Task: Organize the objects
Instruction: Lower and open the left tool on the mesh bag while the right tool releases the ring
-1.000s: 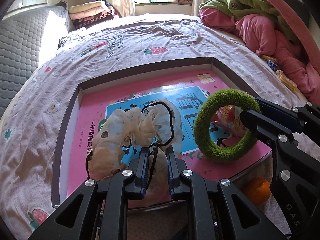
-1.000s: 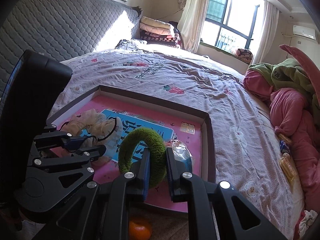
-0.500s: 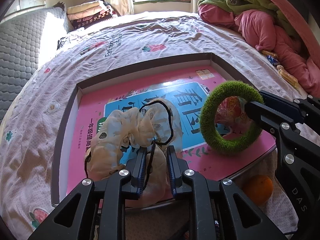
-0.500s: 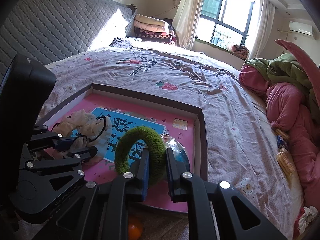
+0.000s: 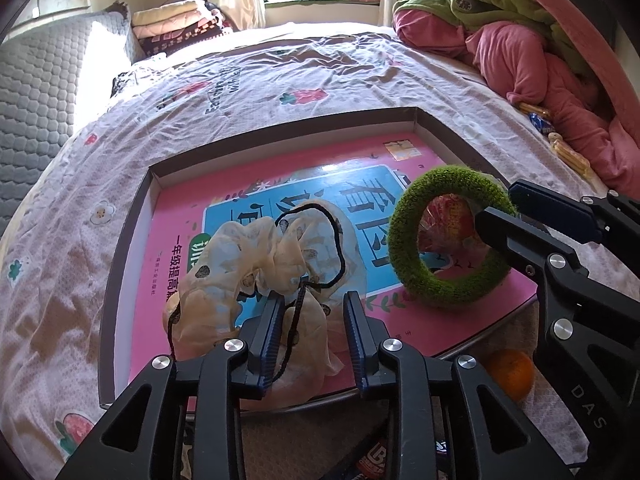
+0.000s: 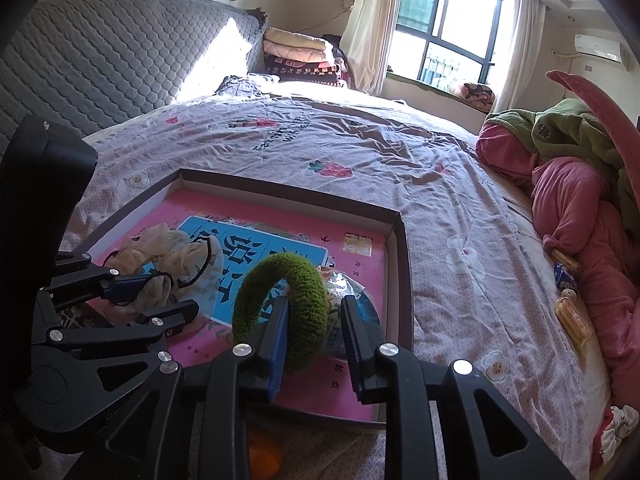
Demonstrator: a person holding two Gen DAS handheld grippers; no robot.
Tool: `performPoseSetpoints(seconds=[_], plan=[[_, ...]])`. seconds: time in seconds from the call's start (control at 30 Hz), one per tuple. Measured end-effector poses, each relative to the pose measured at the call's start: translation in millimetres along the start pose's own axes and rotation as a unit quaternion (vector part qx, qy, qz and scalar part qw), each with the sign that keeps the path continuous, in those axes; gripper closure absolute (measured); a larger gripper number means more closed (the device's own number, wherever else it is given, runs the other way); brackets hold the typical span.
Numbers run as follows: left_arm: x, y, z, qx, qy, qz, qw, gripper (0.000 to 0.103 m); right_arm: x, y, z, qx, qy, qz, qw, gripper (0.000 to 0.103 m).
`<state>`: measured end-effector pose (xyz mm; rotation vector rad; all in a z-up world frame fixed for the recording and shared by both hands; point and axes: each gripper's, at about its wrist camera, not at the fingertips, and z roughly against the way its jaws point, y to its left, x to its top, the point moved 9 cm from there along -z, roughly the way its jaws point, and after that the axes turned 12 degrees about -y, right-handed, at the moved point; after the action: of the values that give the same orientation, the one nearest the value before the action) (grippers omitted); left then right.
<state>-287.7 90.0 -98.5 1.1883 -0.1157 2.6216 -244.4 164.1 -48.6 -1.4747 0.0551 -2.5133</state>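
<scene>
A shallow brown box (image 5: 132,216) with a pink book (image 5: 192,216) inside lies on the bed. My left gripper (image 5: 314,304) is open; a cream hair scrunchie with a black cord (image 5: 256,264) lies loosely between its fingers on the book. My right gripper (image 6: 314,308) is open too; the fuzzy green ring (image 6: 288,292) stands on edge between its fingers, leaning on the left one. The ring (image 5: 448,240) also shows in the left wrist view, with the right gripper's fingers (image 5: 520,232) around its right side. A shiny wrapped snack (image 6: 348,300) lies behind the ring.
An orange (image 5: 508,372) lies on the bed just below the box's near edge. Pink and green bedding (image 6: 572,184) is heaped at the right, with small snack packets (image 6: 568,312) beside it. Folded blankets (image 6: 296,52) sit by the grey headboard (image 6: 100,52).
Both grippers have opened: the left one let go of the scrunchie and the right one let go of the green ring, which now rests on the book.
</scene>
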Motion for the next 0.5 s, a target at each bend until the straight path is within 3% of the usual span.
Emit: performPoseSetpoints(seconds=[0.5], plan=[[1.0, 0.3, 8.6, 0.005, -0.002, -0.001, 1.0, 0.065, 2.8, -2.8, 4.9, -0.002, -0.003, -0.009, 1.0, 0.068]])
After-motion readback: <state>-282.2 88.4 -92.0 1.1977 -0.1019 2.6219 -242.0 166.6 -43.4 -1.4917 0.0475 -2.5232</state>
